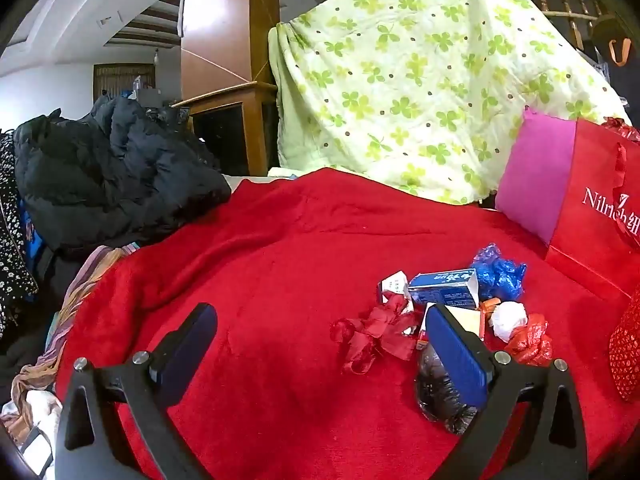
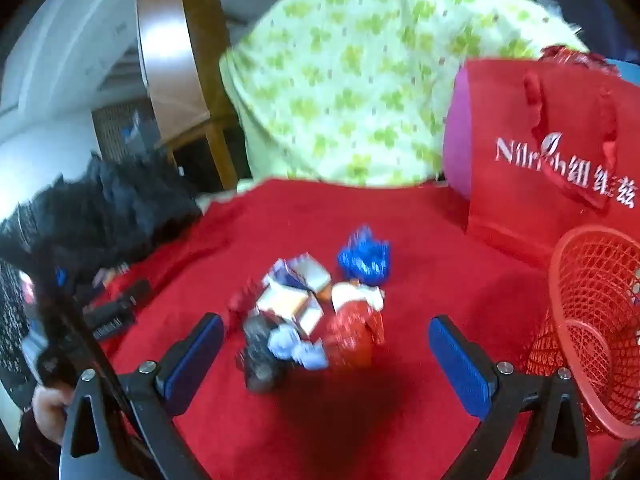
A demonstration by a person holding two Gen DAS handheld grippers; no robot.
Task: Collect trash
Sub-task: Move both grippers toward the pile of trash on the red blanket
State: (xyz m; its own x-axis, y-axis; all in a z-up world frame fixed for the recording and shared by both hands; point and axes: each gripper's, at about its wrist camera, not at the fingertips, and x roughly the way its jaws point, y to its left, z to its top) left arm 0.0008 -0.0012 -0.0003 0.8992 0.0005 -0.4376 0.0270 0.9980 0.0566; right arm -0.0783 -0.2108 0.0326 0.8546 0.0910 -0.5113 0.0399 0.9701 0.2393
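Two grippers are showing in my feeds, both with jaws spread as wide as they go and nothing gripped between them. I am reading white lettering on the red gift bag (image 2: 552, 152) at the right of the right wrist view: Latin letters that look like "Nilrich", though I cannot be sure of the spelling, followed by Chinese characters. The blue carton (image 1: 444, 286) is carrying small white print too fine for me to make out.

That carton is lying on its side in the lower right of the left wrist view, its long axis running roughly left to right, its open end facing right toward the crumpled blue plastic (image 1: 500, 272). Beside it are lying a red ribbon (image 1: 376, 332), a white paper ball (image 1: 508, 318), a red plastic scrap (image 1: 530, 340) and a dark plastic wad (image 1: 438, 396), all bunched on the red blanket (image 1: 260, 260).

My left gripper (image 1: 320, 344) is hovering over bare blanket, its right finger overlapping the pile in the picture; whether it is touching, I cannot tell. My right gripper (image 2: 326, 354) is framing the blurred pile, with a red mesh basket (image 2: 596, 320) sitting at the frame's right edge.
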